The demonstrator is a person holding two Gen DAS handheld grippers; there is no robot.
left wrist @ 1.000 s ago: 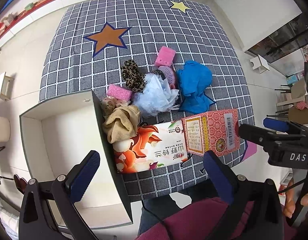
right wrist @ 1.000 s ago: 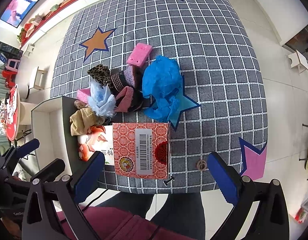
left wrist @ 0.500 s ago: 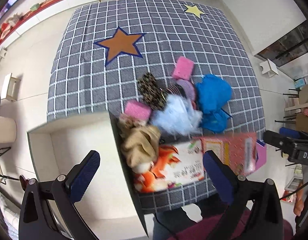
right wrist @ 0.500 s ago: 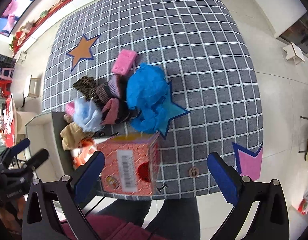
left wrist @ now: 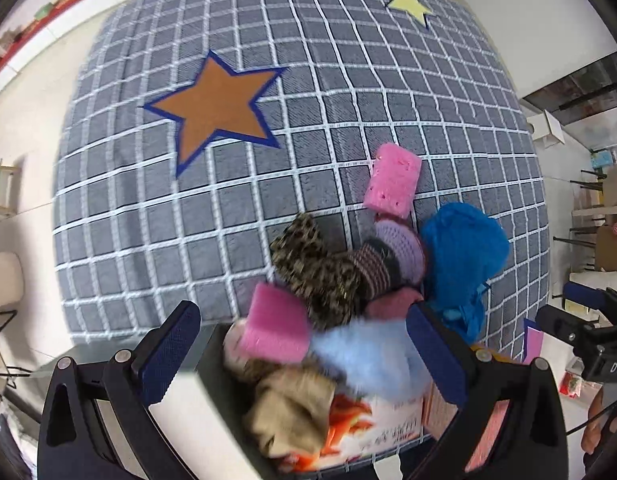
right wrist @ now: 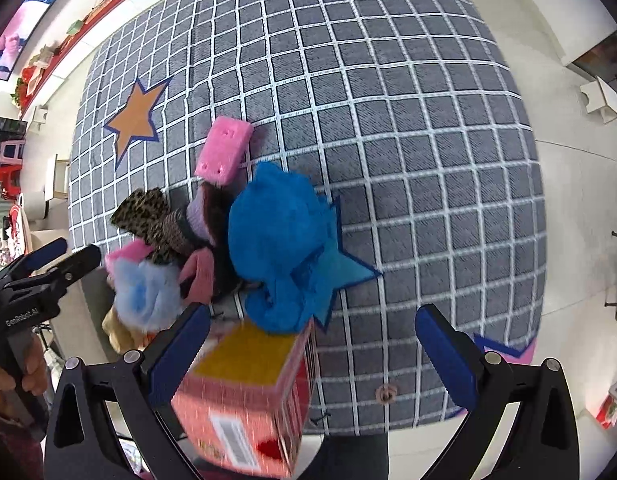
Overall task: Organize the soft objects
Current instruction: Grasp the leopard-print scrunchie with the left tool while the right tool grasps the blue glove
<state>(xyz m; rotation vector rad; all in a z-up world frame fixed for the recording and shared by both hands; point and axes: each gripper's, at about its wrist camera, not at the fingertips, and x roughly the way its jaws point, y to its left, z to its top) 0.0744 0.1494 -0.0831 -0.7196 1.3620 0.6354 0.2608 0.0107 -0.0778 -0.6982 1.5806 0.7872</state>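
Observation:
A pile of soft things lies on the checked cloth (left wrist: pixel 268 168): a pink sponge (left wrist: pixel 392 180), a leopard-print scrunchie (left wrist: pixel 308 260), knitted purple and striped pieces (left wrist: pixel 400 248), and a blue fluffy cloth (left wrist: pixel 460 256). A second pink sponge (left wrist: pixel 274 336), a pale blue puff (left wrist: pixel 368 356) and a beige cloth (left wrist: pixel 292 412) lie nearer. My left gripper (left wrist: pixel 302 320) is open, low over these last three. My right gripper (right wrist: pixel 312 316) is open above the near edge of the blue fluffy cloth (right wrist: pixel 276 236) and a red box (right wrist: pixel 248 392). Neither holds anything.
A white open bin (left wrist: pixel 180 416) stands left of the pile at the table's near edge. An orange tissue pack (left wrist: pixel 372 436) lies beside the red box. A small ring (right wrist: pixel 386 392) lies near the front edge. The far cloth carries an orange star (left wrist: pixel 216 108).
Both grippers have moved forward and down toward the pile, which now looks larger. The left one has shifted from above the white bin to over the pile's near-left side. Both stay open.

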